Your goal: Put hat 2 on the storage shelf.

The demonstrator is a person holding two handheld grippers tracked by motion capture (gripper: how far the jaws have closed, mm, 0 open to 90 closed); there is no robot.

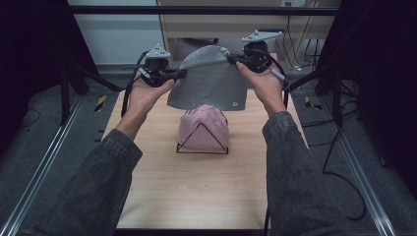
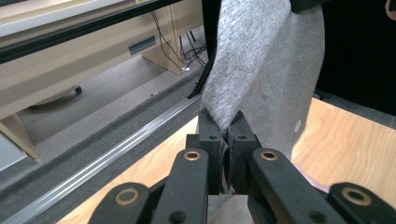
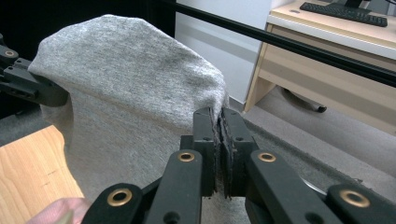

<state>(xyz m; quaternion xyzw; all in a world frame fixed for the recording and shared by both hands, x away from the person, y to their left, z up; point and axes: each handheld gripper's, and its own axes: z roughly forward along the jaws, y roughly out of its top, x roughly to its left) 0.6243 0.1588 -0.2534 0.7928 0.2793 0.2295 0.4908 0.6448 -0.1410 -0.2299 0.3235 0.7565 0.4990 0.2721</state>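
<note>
- My left gripper (image 1: 181,73) is clamped tight on the left edge of the grey cloth (image 1: 209,78), in the upper middle of the high view.
- My right gripper (image 1: 232,60) is clamped tight on the cloth's right edge, a bit higher up.
- The cloth hangs spread between them, above the far end of the table (image 1: 196,191).
- In the left gripper view, the cloth (image 2: 261,70) rises from my pinching jaws to the top of the frame.
- The right gripper view shows the cloth's rounded top (image 3: 126,70) and my other gripper at the left edge.
- The high view shows a pink cloth (image 1: 204,128) on a black wire stand (image 1: 202,151), right under the grey one.
- A desk (image 3: 327,60) stands behind, upper right.
</note>
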